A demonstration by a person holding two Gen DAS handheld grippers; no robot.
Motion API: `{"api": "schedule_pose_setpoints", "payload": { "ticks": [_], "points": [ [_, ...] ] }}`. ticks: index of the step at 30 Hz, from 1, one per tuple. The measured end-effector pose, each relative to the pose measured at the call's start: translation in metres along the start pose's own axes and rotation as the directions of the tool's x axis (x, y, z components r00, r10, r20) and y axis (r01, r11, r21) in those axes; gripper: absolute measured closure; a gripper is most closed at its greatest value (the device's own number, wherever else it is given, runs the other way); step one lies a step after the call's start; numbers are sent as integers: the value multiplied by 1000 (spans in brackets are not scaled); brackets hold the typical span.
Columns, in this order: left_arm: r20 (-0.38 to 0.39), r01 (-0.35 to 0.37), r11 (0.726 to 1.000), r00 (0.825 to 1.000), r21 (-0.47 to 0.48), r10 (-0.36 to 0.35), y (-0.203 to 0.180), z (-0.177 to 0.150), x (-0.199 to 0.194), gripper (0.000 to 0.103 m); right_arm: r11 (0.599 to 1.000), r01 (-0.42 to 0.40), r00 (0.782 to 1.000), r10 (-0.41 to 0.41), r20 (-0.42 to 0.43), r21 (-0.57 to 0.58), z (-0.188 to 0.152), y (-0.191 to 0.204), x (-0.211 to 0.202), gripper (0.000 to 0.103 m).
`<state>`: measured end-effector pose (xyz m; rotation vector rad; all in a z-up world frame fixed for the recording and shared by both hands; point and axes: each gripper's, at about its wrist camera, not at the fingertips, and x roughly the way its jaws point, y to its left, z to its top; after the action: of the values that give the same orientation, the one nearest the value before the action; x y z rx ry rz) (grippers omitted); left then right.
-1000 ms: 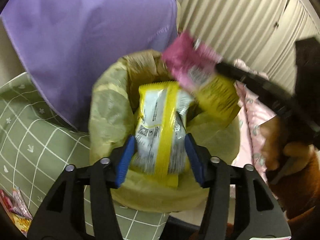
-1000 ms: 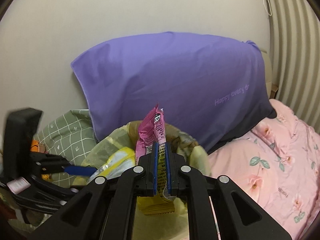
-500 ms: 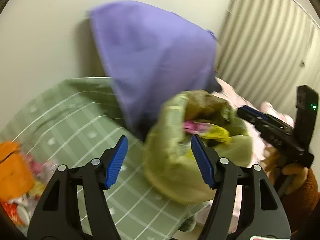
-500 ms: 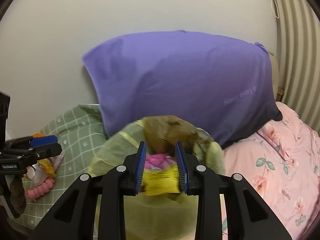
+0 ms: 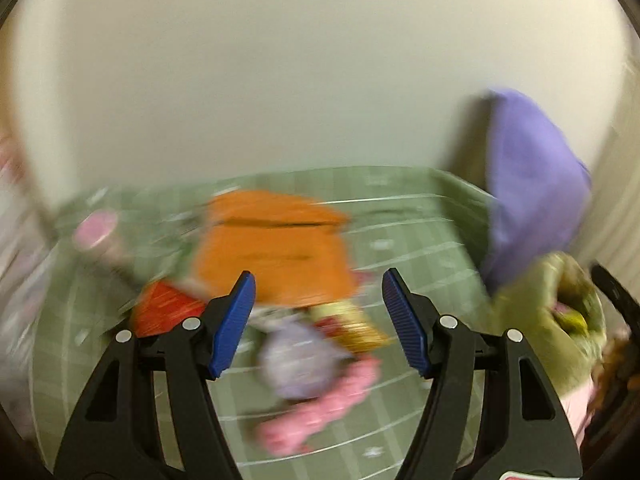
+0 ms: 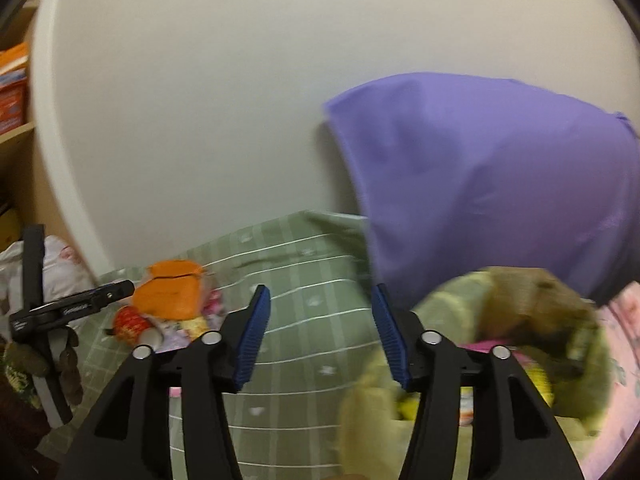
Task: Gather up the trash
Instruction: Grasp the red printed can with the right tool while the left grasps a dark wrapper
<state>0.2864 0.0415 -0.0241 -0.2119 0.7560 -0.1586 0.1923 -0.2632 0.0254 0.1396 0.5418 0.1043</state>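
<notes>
My left gripper point(image 5: 318, 322) is open and empty above a blurred heap of trash on the green checked sheet point(image 5: 420, 240): an orange packet point(image 5: 272, 252), a red wrapper point(image 5: 168, 308), a pale purple wrapper point(image 5: 300, 356) and a pink wrapper point(image 5: 320, 412). My right gripper point(image 6: 320, 336) is open and empty over the sheet point(image 6: 312, 300), just left of the olive trash bag point(image 6: 500, 344), which holds yellow and pink wrappers. The bag point(image 5: 548, 320) shows at the right in the left wrist view. The heap with the orange packet point(image 6: 170, 292) lies left in the right wrist view, beside the left gripper point(image 6: 116, 290).
A purple pillow point(image 6: 500, 176) leans on the wall behind the bag; it also shows in the left wrist view point(image 5: 532, 184). A pink floral cover point(image 6: 624, 352) lies right of the bag. A shelf with boxes point(image 6: 14, 88) stands at far left.
Both grippers let go of their wrappers into the bag and opened. Both then swung left, the left one over to the trash heap.
</notes>
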Motion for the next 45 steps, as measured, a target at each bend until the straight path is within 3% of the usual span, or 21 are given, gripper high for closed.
{"api": "schedule_pose_setpoints", "payload": {
  "ticks": [3,6,11,14,17,20,23,24,28,31,35,39,42,45],
  "points": [
    [-43,-52,987,998,-155,46,47,-13,-2,41,997,-79,997,78,-24,-20,-5,19,16,44],
    [-81,-58,956,996,-287,36,81,-30,-3,40,992,-117,993,116,-36,-51,-10,35,27,43],
    [-122,-65,912,992,-405,17,102,-50,7,35,984,-165,982,156,-107,-72,-19,53,44,43],
    [-126,-65,893,992,-446,9,107,-44,22,35,985,-145,983,134,-124,-88,-25,58,48,43],
    [-131,-99,892,990,-441,45,105,-35,39,35,984,-144,981,128,-144,-107,-29,62,51,43],
    [-174,-160,888,980,-432,92,102,-36,59,35,982,-100,980,70,-187,-158,-37,68,56,43],
    [-209,-144,879,977,-454,52,103,-41,69,35,976,-96,969,47,-242,-194,-46,72,64,43],
    [-206,-135,883,978,-450,44,103,-43,67,37,975,-99,966,46,-255,-198,-49,73,66,43],
    [-205,-96,930,979,-354,23,102,-45,47,67,967,-121,956,54,-289,-222,-58,80,77,43],
    [-235,-62,948,972,-311,-14,104,-57,30,68,963,-155,949,83,-305,-220,-60,86,88,43],
    [-260,-105,964,965,-245,39,111,-72,13,68,951,-205,941,125,-316,-233,-59,104,104,43],
    [-224,-98,961,974,-259,39,126,-75,-10,55,913,-330,910,238,-340,-242,-55,132,122,43],
    [-169,-116,959,983,-257,74,135,-72,-33,49,825,-483,853,367,-371,-294,-58,176,139,43],
    [-144,-149,959,983,-242,116,142,-70,-49,48,736,-572,808,429,-405,-361,-67,219,160,43]
  ]
}}
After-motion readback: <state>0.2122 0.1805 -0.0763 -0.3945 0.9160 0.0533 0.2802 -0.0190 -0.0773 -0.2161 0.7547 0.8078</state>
